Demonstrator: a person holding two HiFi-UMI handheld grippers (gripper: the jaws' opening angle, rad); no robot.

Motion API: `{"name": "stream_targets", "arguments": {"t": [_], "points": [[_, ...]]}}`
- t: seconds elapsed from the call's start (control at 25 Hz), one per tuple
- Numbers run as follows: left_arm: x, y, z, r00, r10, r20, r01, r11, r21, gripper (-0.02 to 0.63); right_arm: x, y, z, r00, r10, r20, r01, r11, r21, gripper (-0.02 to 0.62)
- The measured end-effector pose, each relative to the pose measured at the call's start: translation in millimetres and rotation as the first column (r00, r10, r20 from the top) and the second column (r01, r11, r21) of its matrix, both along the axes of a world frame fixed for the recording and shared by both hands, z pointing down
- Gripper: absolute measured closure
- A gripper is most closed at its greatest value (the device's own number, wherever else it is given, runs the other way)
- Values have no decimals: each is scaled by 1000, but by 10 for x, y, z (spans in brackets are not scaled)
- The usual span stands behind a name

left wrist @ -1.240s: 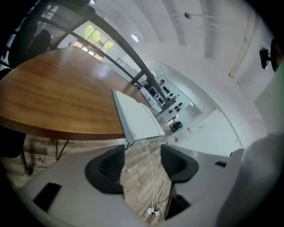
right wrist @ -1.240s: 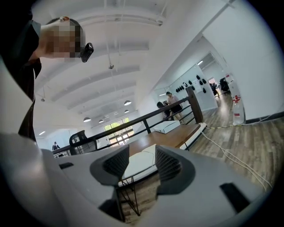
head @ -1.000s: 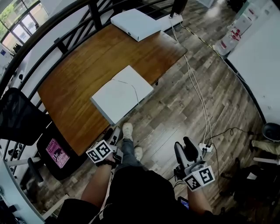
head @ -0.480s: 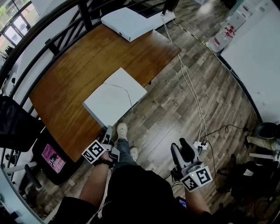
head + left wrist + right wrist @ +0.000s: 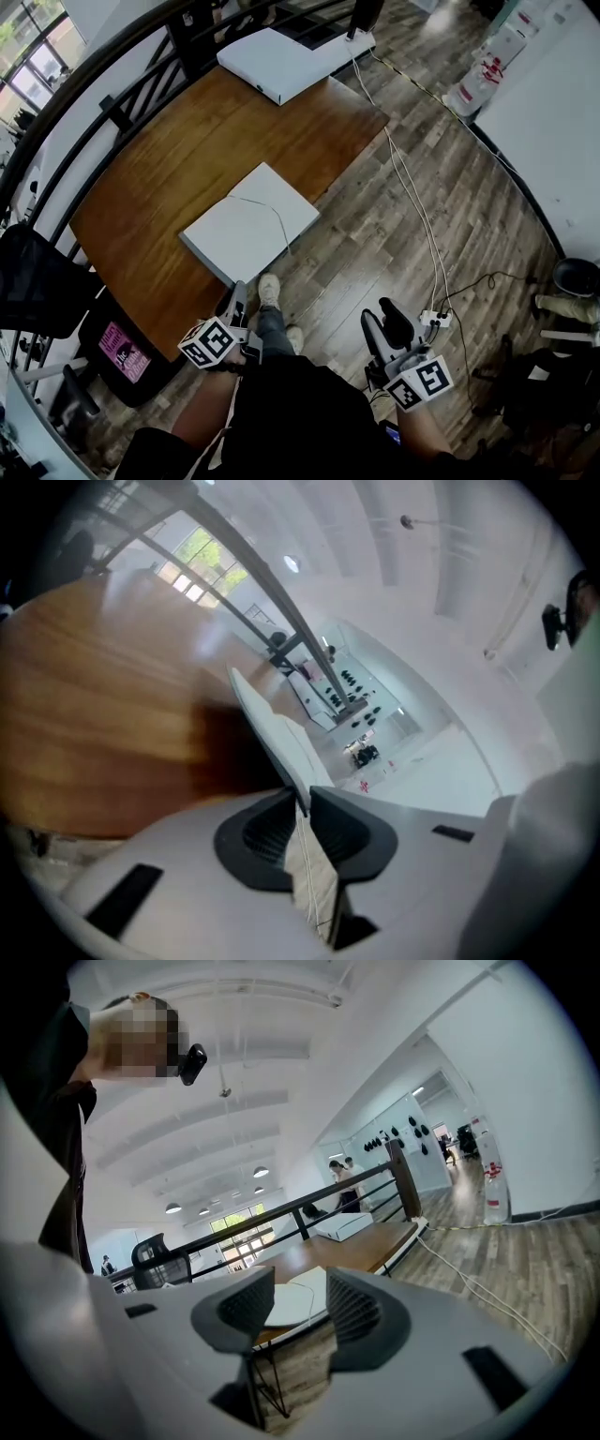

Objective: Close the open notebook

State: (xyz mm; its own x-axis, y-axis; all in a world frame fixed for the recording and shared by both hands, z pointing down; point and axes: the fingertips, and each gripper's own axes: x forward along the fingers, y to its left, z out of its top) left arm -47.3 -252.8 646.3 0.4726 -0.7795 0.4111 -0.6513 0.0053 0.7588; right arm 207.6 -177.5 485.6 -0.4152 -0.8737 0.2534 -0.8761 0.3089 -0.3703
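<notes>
Left gripper [image 5: 235, 295]: jaws have just been closing and now stand almost together, nipping the near corner of the white square notebook [image 5: 248, 225], which lies flat straight ahead of it on the brown wooden table [image 5: 169, 178].
Why there: a corner hold, I judge, gives a way to lift a leaf and fold it over.
Right gripper [image 5: 386, 319]: jaws about half apart, nothing between them. It hangs back from the table with the notebook well ahead to its left, probably in reserve.

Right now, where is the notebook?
In the head view, the notebook lies left of centre on the wooden table, at the edge nearest the person, just beyond their shoe.
</notes>
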Motion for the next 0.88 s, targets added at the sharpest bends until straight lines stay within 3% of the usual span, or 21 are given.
{"name": "stream_targets", "arguments": {"t": [0.36,0.88], "points": [[372,-359,-559,972,201,121,-216,969,121,552,-34,-322,-185,999,21,49,-25,997,68,428],[884,-751,-732,928,352,124,-367,920,136,551,387,-465,-251,981,181,76,-187,979,85,430]]}}
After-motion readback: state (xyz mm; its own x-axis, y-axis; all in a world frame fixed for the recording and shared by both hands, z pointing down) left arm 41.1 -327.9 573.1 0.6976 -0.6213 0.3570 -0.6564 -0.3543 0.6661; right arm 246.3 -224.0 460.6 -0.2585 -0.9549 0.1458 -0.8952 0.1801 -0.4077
